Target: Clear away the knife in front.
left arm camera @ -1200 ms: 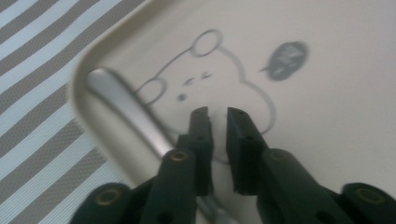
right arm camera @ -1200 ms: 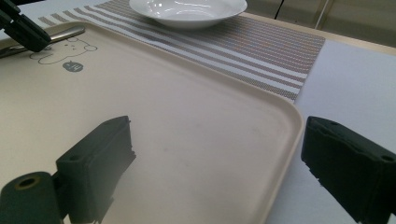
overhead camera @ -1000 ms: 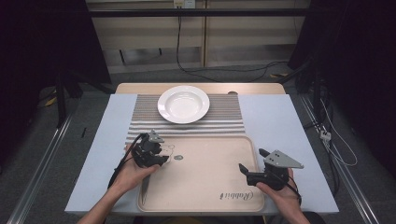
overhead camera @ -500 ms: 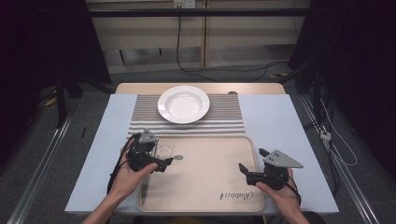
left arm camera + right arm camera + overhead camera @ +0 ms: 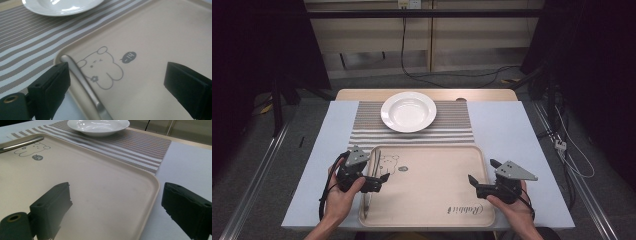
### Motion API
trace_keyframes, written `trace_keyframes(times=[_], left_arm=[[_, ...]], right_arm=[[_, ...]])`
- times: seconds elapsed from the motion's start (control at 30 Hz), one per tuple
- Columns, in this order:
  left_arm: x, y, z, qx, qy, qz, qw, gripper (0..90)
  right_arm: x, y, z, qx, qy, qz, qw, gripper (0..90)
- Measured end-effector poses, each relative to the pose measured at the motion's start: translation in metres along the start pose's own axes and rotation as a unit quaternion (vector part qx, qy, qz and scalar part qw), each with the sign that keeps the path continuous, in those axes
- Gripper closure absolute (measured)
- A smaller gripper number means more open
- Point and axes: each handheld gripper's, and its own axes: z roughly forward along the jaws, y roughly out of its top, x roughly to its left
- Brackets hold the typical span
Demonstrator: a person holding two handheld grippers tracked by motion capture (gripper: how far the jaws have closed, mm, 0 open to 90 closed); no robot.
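Two tongs over the beige tray (image 5: 432, 200). Left tongs (image 5: 382, 178) released, jaws just opened wide, nothing between them; the metal utensil (image 5: 371, 180) lies flat along the tray's left rim, just below and beside the left jaw, running under it in the left gripper view (image 5: 82, 82). Right tongs (image 5: 473, 181) released too, jaws straddling the tray's right edge (image 5: 150, 202), gripping nothing. White plate (image 5: 408, 111) sits on the striped mat (image 5: 452, 127) well beyond both tongs. Tray's bear print (image 5: 101, 67) lies ahead of left tongs.
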Motion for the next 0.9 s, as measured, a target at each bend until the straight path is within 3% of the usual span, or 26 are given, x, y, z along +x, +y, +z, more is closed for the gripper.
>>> trace_keyframes(times=[0.17,0.27,0.47,0.67,0.73,0.8,0.9], left_arm=[[0.004,-0.008,-0.008,-0.015,0.011,-0.006,0.9998,6.7],[0.004,-0.014,-0.013,-0.017,0.022,0.005,0.9996,6.7],[0.007,-0.030,-0.022,-0.033,0.039,-0.017,0.9985,6.3],[0.010,-0.045,-0.020,-0.044,0.033,-0.040,0.9976,6.1],[0.009,-0.046,-0.019,-0.044,0.028,-0.037,0.9980,6.1],[0.008,-0.046,-0.018,-0.043,0.039,-0.027,0.9979,6.1],[0.009,-0.046,-0.020,-0.061,0.036,-0.034,0.9969,6.0]], right_arm=[[0.000,0.000,0.000,0.000,0.000,0.000,1.0000,9.3],[0.000,0.000,0.000,0.000,-0.001,0.000,1.0000,9.3],[0.000,0.000,-0.001,0.000,-0.002,0.001,1.0000,9.2],[-0.002,0.000,-0.001,-0.003,-0.003,0.008,1.0000,9.1],[-0.002,-0.001,-0.002,-0.003,-0.002,0.007,1.0000,9.2],[-0.002,-0.001,-0.003,-0.004,-0.002,0.007,1.0000,9.1],[-0.002,-0.001,-0.005,-0.005,-0.004,0.007,1.0000,9.1]])
